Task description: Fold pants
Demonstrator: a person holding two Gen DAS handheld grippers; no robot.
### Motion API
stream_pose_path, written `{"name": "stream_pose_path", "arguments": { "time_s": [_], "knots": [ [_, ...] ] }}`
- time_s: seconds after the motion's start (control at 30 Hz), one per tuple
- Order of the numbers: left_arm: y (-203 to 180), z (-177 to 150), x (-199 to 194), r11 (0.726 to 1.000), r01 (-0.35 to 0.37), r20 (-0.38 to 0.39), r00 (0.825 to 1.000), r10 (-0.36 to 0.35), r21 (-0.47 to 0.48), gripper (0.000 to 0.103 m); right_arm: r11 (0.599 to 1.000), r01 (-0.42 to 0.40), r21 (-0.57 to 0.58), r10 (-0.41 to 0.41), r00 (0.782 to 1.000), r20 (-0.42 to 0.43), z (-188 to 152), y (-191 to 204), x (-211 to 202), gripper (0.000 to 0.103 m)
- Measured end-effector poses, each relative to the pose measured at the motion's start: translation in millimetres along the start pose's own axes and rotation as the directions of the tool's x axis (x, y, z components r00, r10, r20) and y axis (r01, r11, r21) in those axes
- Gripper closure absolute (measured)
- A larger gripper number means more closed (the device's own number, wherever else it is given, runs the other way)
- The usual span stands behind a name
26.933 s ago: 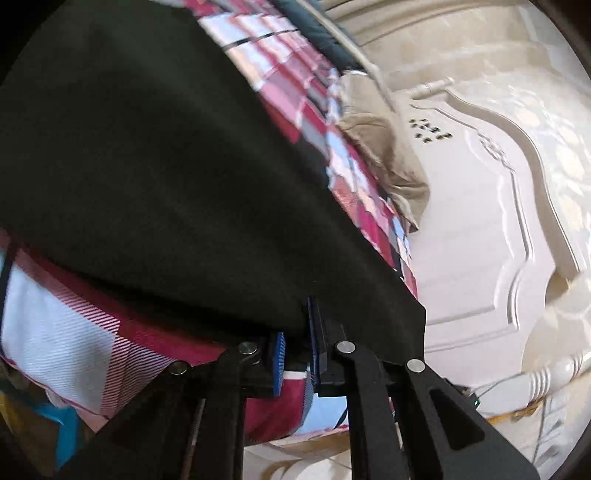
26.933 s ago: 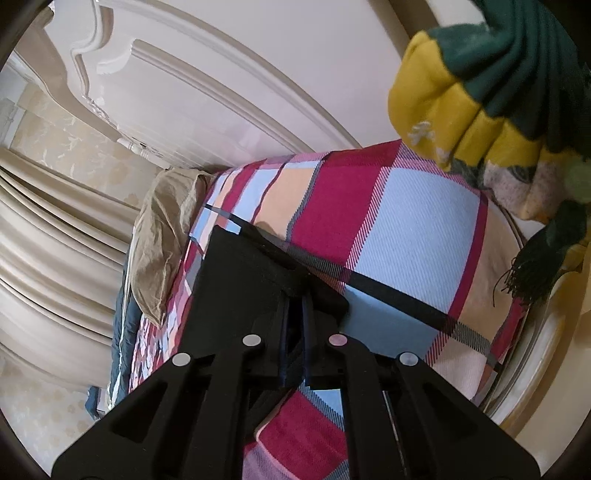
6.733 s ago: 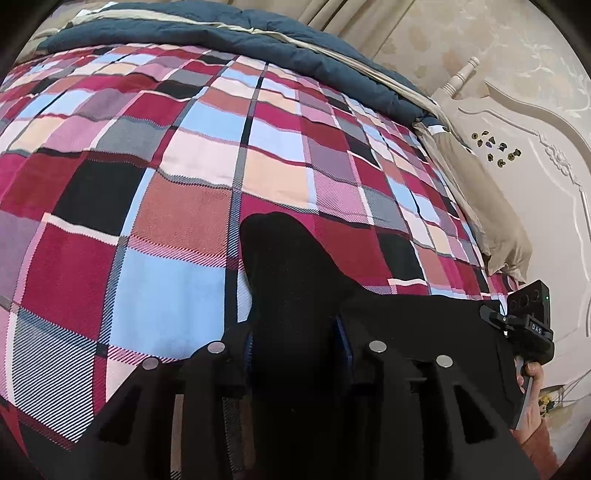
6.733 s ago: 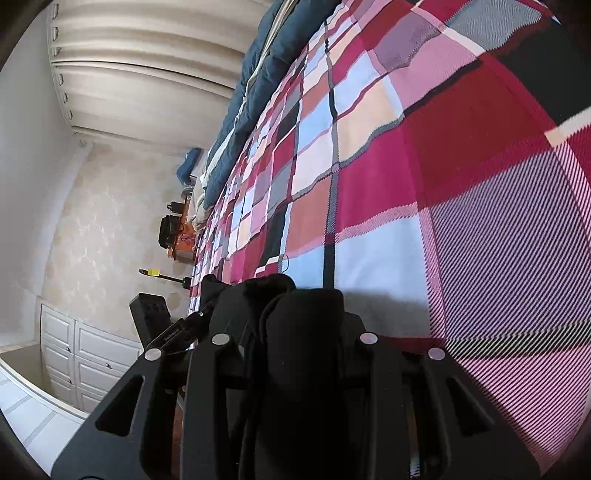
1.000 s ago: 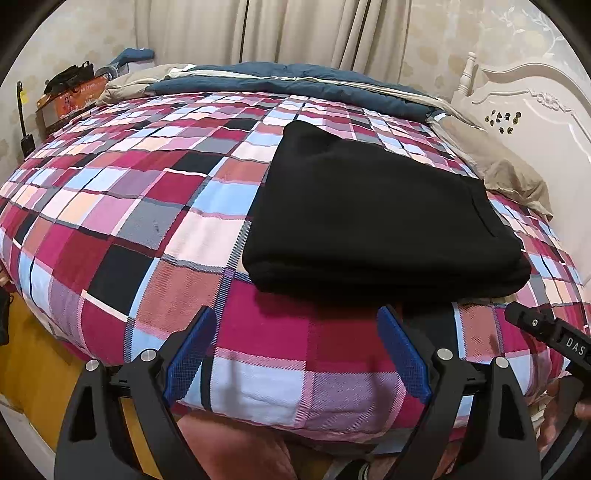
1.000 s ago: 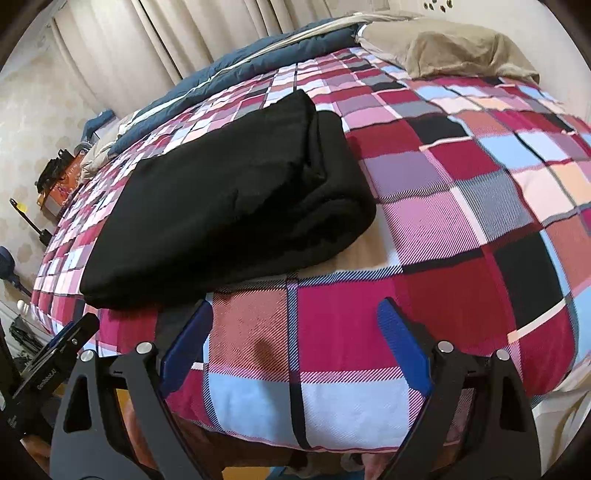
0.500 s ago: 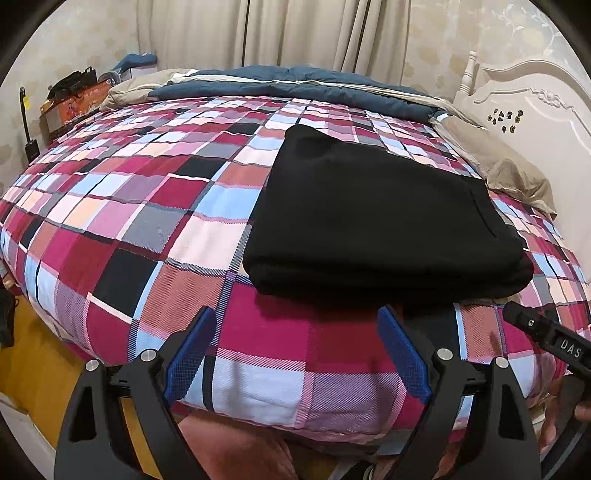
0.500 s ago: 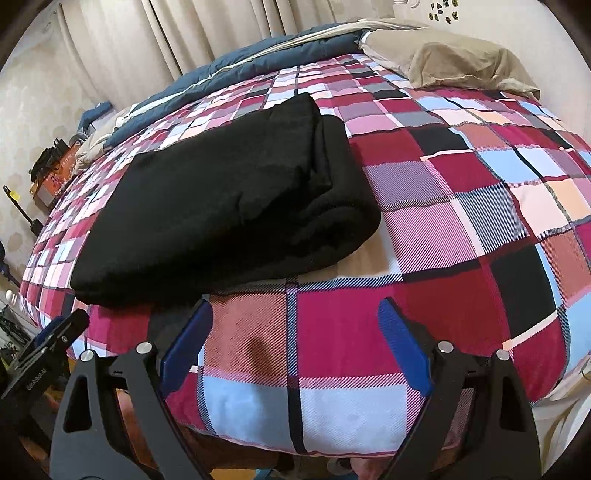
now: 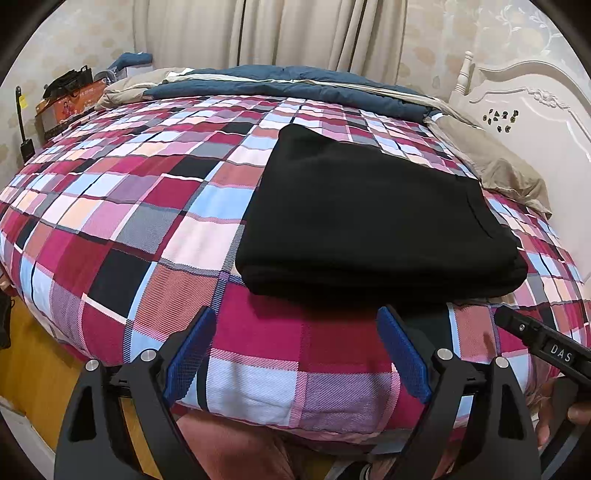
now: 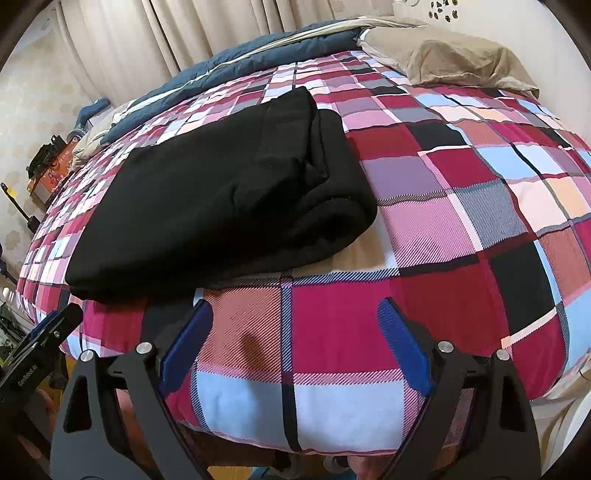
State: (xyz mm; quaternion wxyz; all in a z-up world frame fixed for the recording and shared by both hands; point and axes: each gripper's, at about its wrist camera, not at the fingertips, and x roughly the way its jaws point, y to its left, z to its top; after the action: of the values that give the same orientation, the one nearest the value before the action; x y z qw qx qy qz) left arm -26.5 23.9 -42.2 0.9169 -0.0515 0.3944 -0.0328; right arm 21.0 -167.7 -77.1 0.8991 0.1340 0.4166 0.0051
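The black pants [image 9: 373, 218] lie folded into a thick rectangle on the plaid bed cover [image 9: 122, 221]. They also show in the right wrist view [image 10: 221, 199], with the rolled fold edge toward the right. My left gripper [image 9: 295, 332] is open and empty, held back over the bed's near edge, below the pants. My right gripper [image 10: 293, 325] is open and empty too, just short of the pants' near edge. The right gripper's body [image 9: 543, 347] shows at the lower right of the left wrist view; the left gripper's body [image 10: 33, 350] shows at the lower left of the right wrist view.
A blue duvet [image 9: 288, 83] lies along the far side of the bed. A beige pillow [image 10: 450, 59] sits by the white headboard [image 9: 532, 110]. Curtains [image 9: 258, 33] hang behind. An orange box [image 9: 62, 99] stands at the far left.
Both grippers have drawn back slightly from the bed; the folded pants lie still. Seconds earlier both grippers were shut on the black fabric; now they are open and off it.
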Motion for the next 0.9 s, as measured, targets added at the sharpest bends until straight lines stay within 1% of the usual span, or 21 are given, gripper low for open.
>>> {"name": "stream_pose_path", "arguments": {
  "time_s": [0.33, 0.57, 0.73, 0.83, 0.9],
  "knots": [
    [-7.8, 2.8, -0.2, 0.999, 0.012, 0.006, 1.0, -0.013, 0.052, 0.016, 1.0, -0.006, 0.004, 0.006, 1.0, -0.012, -0.3, -1.7, 2.0, 0.012],
    [-11.9, 7.1, -3.7, 0.997, 0.015, 0.028, 0.999, -0.017, 0.077, 0.016, 1.0, -0.009, 0.009, 0.009, 1.0, -0.013, -2.4, -1.0, 0.3, 0.012],
    [-14.7, 8.7, -6.4, 0.996, 0.031, 0.045, 0.998, -0.035, 0.086, 0.016, 1.0, -0.01, 0.011, 0.01, 1.0, -0.016, -4.3, 0.2, -0.7, 0.012],
    [-14.7, 9.4, -5.2, 0.996, 0.024, 0.041, 0.999, -0.028, 0.083, 0.016, 1.0, -0.011, 0.01, 0.011, 1.0, -0.02, -5.5, 0.7, -0.9, 0.012],
    [-15.3, 10.0, -3.2, 0.996, -0.009, 0.031, 0.999, 0.006, 0.087, 0.016, 1.0, -0.013, 0.012, 0.013, 1.0, -0.022, -5.7, 0.5, -0.6, 0.012]
  ]
}}
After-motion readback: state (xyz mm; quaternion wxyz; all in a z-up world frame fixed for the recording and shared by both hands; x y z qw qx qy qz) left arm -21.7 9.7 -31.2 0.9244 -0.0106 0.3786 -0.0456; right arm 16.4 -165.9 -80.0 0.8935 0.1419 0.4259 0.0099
